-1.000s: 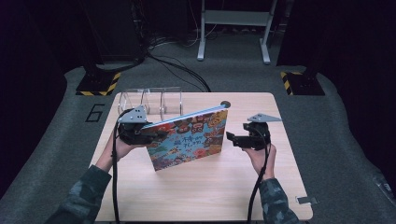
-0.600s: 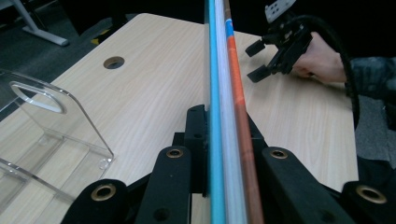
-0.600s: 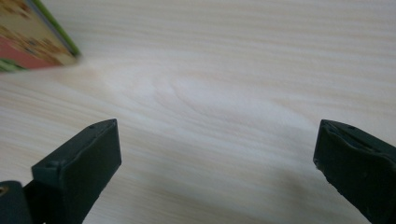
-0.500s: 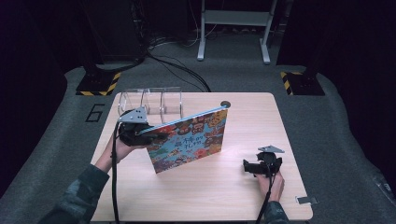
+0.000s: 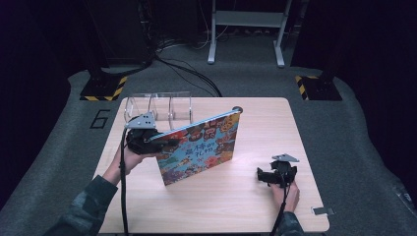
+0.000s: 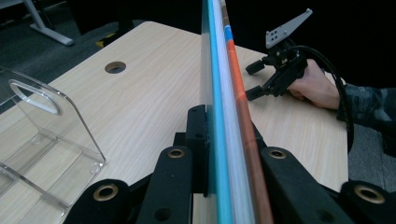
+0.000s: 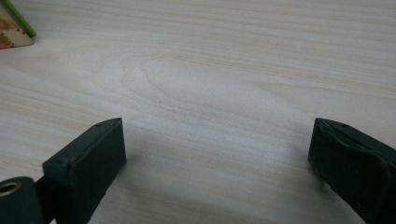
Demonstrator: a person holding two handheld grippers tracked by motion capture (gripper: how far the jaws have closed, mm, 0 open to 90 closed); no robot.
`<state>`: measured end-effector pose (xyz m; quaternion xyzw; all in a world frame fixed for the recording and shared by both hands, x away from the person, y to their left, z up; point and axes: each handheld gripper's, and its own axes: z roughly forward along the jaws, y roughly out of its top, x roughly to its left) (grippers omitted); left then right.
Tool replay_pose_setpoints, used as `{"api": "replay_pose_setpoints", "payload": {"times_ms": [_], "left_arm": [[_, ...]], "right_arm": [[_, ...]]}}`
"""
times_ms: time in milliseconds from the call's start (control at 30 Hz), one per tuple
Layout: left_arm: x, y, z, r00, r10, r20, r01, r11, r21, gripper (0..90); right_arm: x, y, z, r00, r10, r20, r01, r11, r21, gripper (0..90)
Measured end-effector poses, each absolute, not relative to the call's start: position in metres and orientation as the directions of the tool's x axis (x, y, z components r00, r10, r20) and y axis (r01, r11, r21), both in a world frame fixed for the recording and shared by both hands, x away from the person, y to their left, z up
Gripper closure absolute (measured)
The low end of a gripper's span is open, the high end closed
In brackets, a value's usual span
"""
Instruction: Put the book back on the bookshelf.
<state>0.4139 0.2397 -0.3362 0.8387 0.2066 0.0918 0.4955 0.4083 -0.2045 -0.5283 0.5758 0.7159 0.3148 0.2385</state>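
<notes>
A colourful picture book (image 5: 201, 147) stands on edge in the middle of the wooden table (image 5: 246, 206), tilted. My left gripper (image 5: 162, 142) is shut on the book's left edge; in the left gripper view the book's edge (image 6: 224, 93) runs straight up between the jaws. My right gripper (image 5: 263, 176) rests low near the table's right front, open and with nothing between its jaws (image 7: 215, 172). A corner of the book (image 7: 14, 28) peeks in at the top left of the right gripper view. The right gripper (image 6: 266, 79) and its hand also appear beyond the book in the left gripper view.
A clear acrylic rack with dividers (image 5: 157, 105) stands at the table's back left, and its wall (image 6: 46, 121) is close to the left gripper. A round cable hole (image 6: 115, 67) lies in the table top. Dark floor with cables and stand legs surrounds the table.
My right gripper let go of the book's right side and moved back and down toward the table's right front. The left gripper kept hold, and the book now stands more tilted.
</notes>
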Motion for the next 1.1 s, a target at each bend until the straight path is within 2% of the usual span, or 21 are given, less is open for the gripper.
{"api": "replay_pose_setpoints", "payload": {"times_ms": [567, 1100], "left_arm": [[0.416, 0.245, -0.321, 0.876, 0.481, -0.043, 0.234, -0.344, 0.909, 81.0], [0.411, 0.269, -0.296, 0.837, 0.546, -0.043, 0.209, -0.246, 0.946, 80.8]], "right_arm": [[0.408, -0.204, -0.528, -0.220, 0.975, 0.022, 0.670, 0.135, 0.730, 5.2], [0.408, -0.204, -0.528, -0.220, 0.975, 0.021, 0.668, 0.135, 0.731, 5.8]]}}
